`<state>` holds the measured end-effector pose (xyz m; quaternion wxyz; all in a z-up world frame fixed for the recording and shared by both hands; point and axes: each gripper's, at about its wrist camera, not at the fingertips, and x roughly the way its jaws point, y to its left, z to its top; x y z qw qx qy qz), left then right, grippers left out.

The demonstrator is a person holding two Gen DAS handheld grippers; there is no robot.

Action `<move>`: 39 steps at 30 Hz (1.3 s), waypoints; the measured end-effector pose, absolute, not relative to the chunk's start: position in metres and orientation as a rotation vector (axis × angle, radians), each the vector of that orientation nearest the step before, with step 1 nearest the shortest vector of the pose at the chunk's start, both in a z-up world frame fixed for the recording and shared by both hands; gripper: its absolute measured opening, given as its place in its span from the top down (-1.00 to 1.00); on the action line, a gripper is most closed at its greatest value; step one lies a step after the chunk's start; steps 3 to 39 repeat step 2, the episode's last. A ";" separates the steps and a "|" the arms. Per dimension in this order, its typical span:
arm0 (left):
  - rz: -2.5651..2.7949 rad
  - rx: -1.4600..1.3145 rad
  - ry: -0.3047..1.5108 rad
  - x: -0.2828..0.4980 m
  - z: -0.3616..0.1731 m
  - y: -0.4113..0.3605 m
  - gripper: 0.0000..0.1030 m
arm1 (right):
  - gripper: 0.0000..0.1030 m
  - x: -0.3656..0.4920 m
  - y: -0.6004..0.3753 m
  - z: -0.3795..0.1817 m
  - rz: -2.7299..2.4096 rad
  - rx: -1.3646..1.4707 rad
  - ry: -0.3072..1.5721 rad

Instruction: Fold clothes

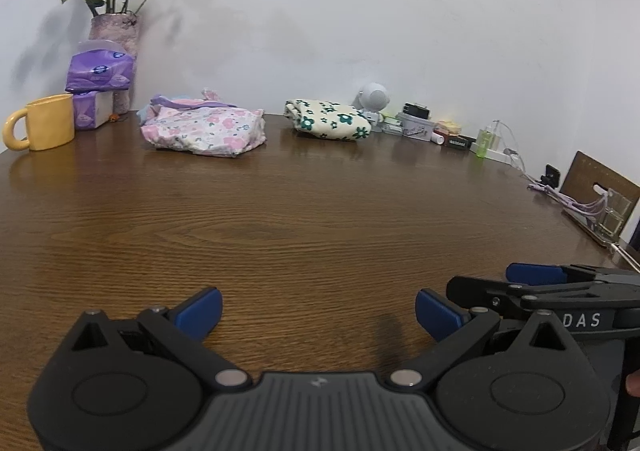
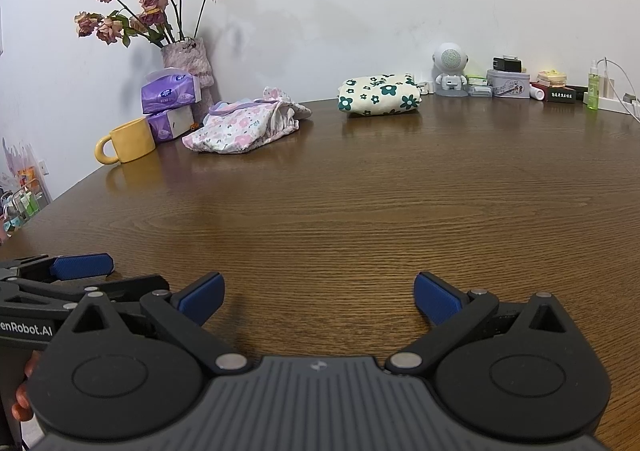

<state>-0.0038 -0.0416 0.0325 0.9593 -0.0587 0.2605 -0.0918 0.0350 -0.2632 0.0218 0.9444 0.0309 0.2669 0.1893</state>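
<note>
A loosely heaped pink floral garment (image 1: 204, 131) (image 2: 244, 125) lies at the far left of the wooden table (image 1: 280, 227) (image 2: 360, 211). To its right rests a folded cream garment with green flowers (image 1: 328, 119) (image 2: 379, 94). My left gripper (image 1: 318, 311) hovers open over the near table edge, nothing between its blue pads. My right gripper (image 2: 318, 297) is open too, low over the near edge and empty. Each gripper shows in the other's view: the right gripper (image 1: 560, 291) beside the left one, the left gripper (image 2: 68, 283) at the lower left.
Along the back wall stand a yellow mug (image 1: 42, 127) (image 2: 128, 141), purple tissue packs (image 1: 98, 91) (image 2: 170, 103), a vase of dried roses (image 1: 114, 31) (image 2: 188, 55), a white robot figure (image 2: 450, 69), small boxes and a green bottle (image 2: 594, 85). A wooden stand with cables (image 1: 596, 199) sits at the right edge.
</note>
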 end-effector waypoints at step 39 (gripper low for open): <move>-0.198 -0.113 0.527 -0.004 0.032 -0.043 -1.00 | -1.00 0.035 -0.263 0.022 0.386 0.064 0.544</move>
